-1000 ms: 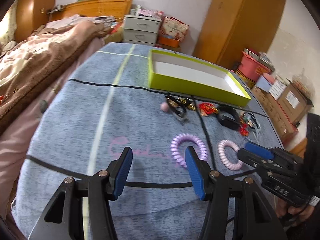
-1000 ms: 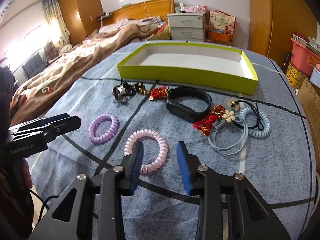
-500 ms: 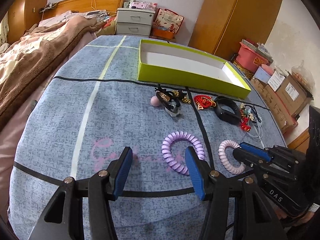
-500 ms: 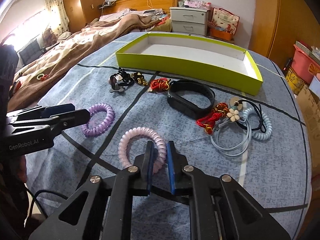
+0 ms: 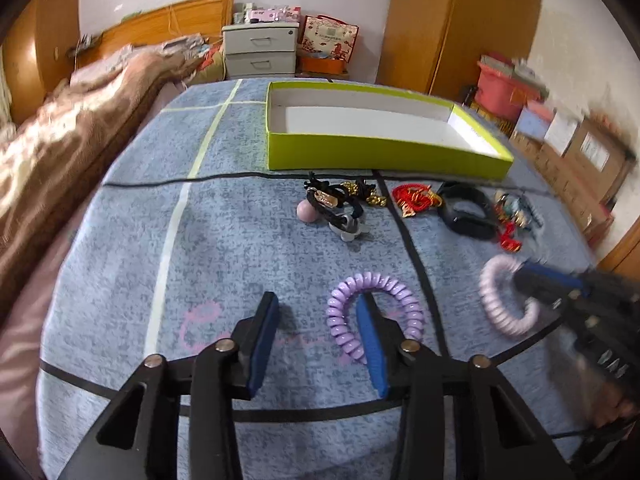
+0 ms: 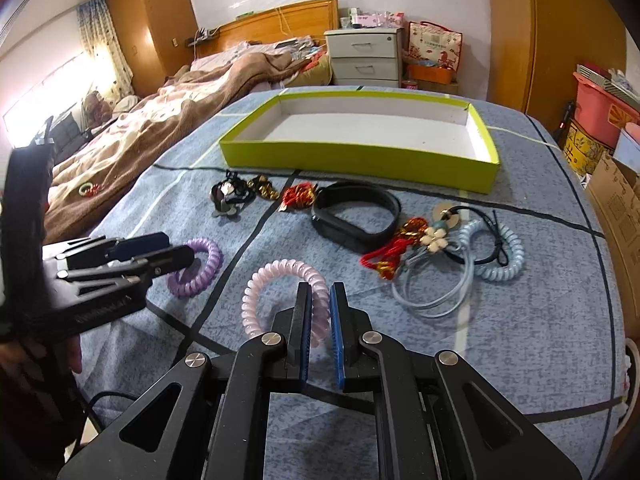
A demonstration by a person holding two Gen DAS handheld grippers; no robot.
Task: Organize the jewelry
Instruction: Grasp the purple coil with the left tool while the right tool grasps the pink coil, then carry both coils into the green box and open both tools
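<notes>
Our right gripper [image 6: 320, 312] is clamped on the near arc of the pink coil [image 6: 276, 280], which sits on the blue cloth [image 6: 520, 340]. Our left gripper [image 5: 316, 340] is spread wide, its right finger [image 5: 370, 344] planted inside the purple coil [image 5: 376, 304], the other on bare cloth. Beyond lie a black band [image 6: 356, 216], a red cord [image 6: 298, 196], a black-and-gold tangle [image 6: 232, 194] and a blue coil [image 6: 500, 252]. The green box [image 6: 360, 160] stands behind them, holding nothing we can see.
</notes>
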